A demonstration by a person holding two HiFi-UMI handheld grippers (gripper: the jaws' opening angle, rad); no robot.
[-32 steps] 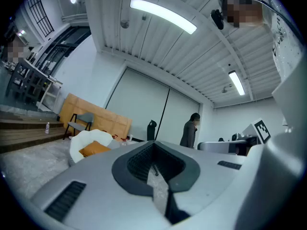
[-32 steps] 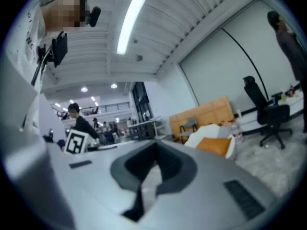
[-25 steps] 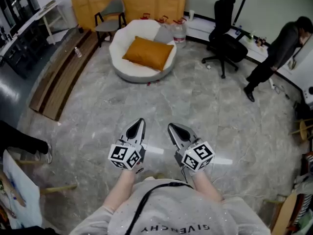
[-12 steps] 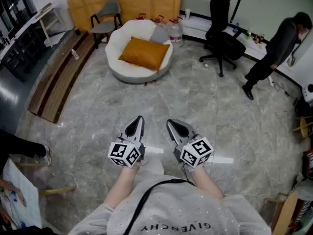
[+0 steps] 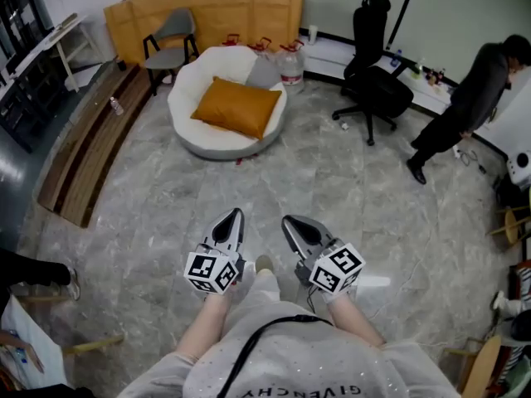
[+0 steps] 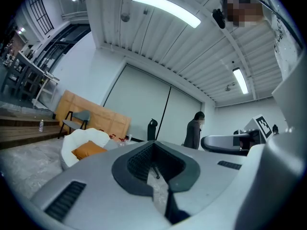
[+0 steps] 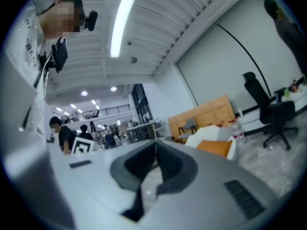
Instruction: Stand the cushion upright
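1. The orange cushion (image 5: 236,108) was seen lying flat on the round white seat (image 5: 184,129), in the upper left-centre of the head view.
2. The left gripper (image 5: 233,216) and the right gripper (image 5: 290,221) were held side by side at the lower centre, well apart from the cushion, across bare marble floor (image 5: 332,181).
3. Both pairs of jaws were clenched together, with nothing gripped between them.
4. In each gripper view the cushion was seen small and far beyond the jaws.

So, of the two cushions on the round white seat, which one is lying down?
The orange cushion: it lies across the middle of the seat, while the smaller grey cushion leans at the back rim.
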